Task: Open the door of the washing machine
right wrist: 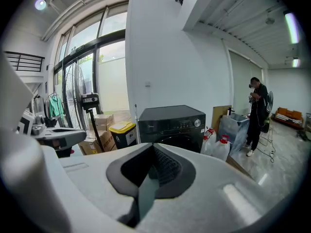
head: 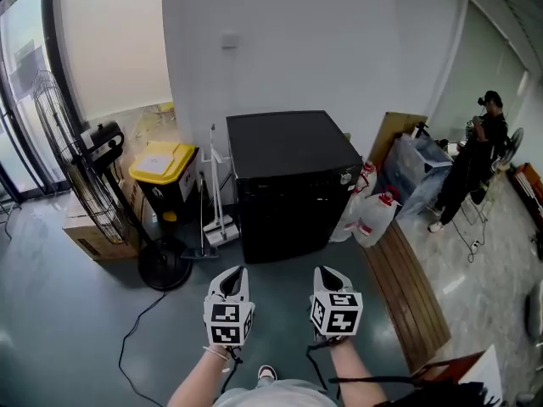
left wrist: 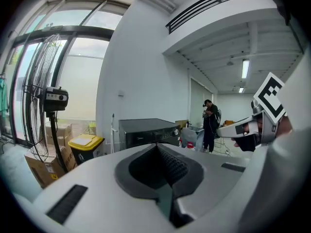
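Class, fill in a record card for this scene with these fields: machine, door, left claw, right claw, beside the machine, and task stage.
machine: black washing machine against the white wall
door: round door on the front, shut
left claw: left claw shut, empty, not touching the machine
right claw: right claw shut, empty, not touching the machine
beside the machine: in the head view, a yellow-lidded bin and a fan on the left, white jugs with red caps on the right
task stage: door not yet touched

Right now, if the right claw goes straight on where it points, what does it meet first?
Likely the washing machine, low on its front; only floor lies between it and the right claw. Depth unclear.
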`<action>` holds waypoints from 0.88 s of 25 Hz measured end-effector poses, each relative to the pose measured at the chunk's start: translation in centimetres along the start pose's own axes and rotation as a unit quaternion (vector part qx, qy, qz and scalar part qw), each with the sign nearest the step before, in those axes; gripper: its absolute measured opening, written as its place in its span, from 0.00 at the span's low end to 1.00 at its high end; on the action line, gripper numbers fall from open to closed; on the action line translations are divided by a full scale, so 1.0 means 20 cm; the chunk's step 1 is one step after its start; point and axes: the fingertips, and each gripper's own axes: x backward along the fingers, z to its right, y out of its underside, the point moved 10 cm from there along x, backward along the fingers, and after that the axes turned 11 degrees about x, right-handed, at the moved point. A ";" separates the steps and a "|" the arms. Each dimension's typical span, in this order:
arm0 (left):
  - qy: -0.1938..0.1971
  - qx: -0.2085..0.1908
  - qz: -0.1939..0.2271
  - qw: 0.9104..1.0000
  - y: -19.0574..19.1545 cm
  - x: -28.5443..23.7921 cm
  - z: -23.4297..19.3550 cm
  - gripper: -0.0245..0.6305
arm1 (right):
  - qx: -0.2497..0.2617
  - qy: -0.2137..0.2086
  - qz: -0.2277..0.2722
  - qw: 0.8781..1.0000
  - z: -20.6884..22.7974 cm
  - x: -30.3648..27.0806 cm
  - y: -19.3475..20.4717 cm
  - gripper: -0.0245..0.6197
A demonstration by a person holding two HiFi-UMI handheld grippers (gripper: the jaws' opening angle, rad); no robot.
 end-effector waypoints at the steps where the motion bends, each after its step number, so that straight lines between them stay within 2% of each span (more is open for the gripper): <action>1: -0.003 -0.001 0.001 1.000 -0.02 -0.03 0.00 0.04 | -0.002 -0.002 0.001 1.000 0.02 -0.03 -0.01 0.05; 6: -0.009 -0.010 0.000 1.000 -0.06 -0.17 0.01 0.04 | -0.016 0.001 0.002 1.000 0.13 -0.13 -0.02 0.05; 15: -0.009 -0.014 -0.016 1.000 -0.08 -0.43 -0.06 0.04 | -0.034 0.012 -0.028 0.999 0.24 -0.34 0.01 0.05; 22: 0.014 -0.030 -0.008 0.999 -0.23 -0.74 -0.18 0.04 | -0.041 0.029 -0.019 0.999 0.29 -0.58 -0.12 0.05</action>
